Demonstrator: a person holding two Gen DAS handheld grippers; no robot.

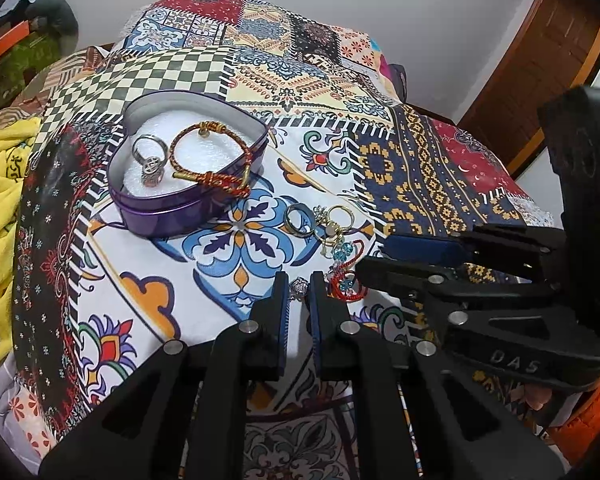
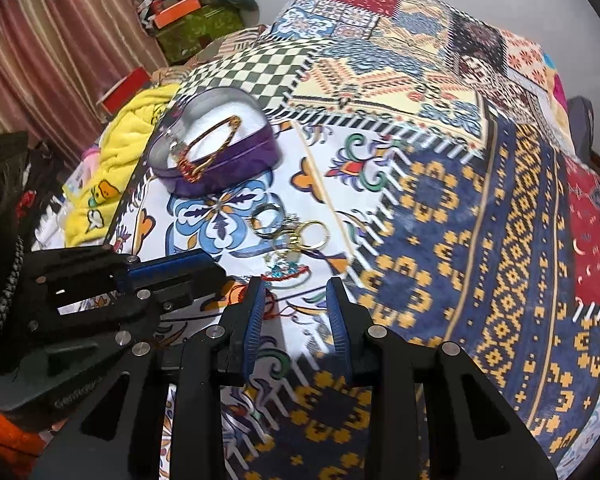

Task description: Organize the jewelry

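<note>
Plenty of bare patchwork cloth (image 2: pixel 440 208) off to the right. The purple heart tin (image 1: pixel 168 208) and loose rings (image 1: pixel 320 220) crowd the middle, with both grippers wedged close beside them.

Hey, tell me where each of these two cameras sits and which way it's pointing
Left wrist: sits on the left gripper, facing forward and down over the patchwork cloth; its fingers pinch a small jewelled ring, and the right gripper shows at right.
Right wrist: sits on the right gripper, jaws apart, facing the same cloth; the left gripper shows at left.
Shared: the purple heart tin and the loose rings.
</note>
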